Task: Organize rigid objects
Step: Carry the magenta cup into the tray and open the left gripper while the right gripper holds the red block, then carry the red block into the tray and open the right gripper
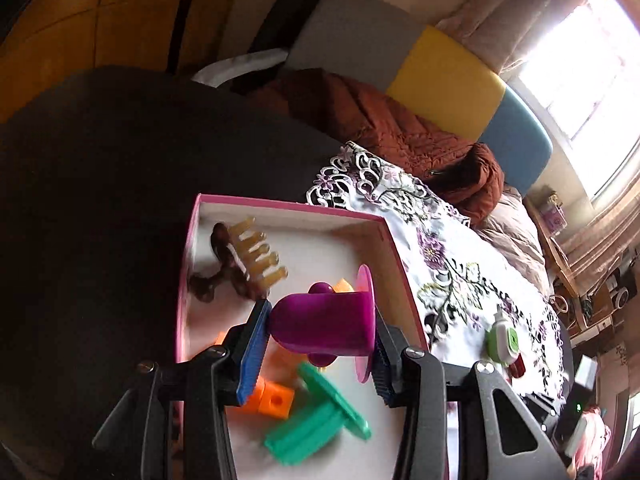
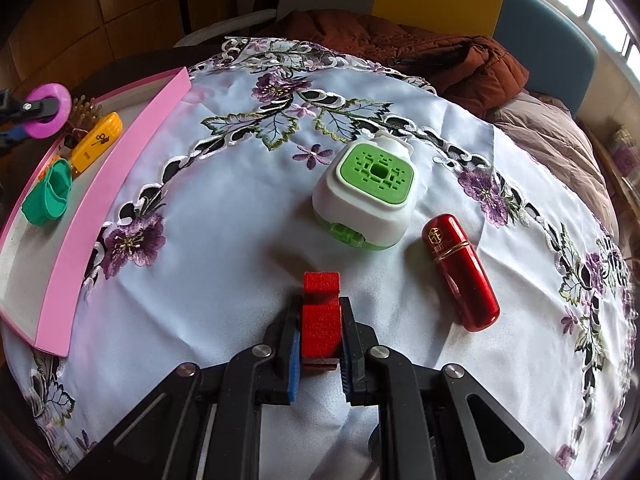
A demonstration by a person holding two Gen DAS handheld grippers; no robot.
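Right tool [image 2: 320, 330] clamping red block [image 2: 320, 312], red tube [image 2: 460, 272] gold emblem unreadable

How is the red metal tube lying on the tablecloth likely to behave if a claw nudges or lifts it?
The red tube is round and lies on its side, so a sideways nudge would probably roll it. Its glossy shell looks slippery, so pads might slide. It looks stiff, and the cloth may slow any rolling.

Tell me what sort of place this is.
Probably a lived-in room at home, perhaps a bedroom: an embroidered floral tablecloth covers the table, a rust-brown quilted jacket lies on a padded seat, and curtains frame a bright window.
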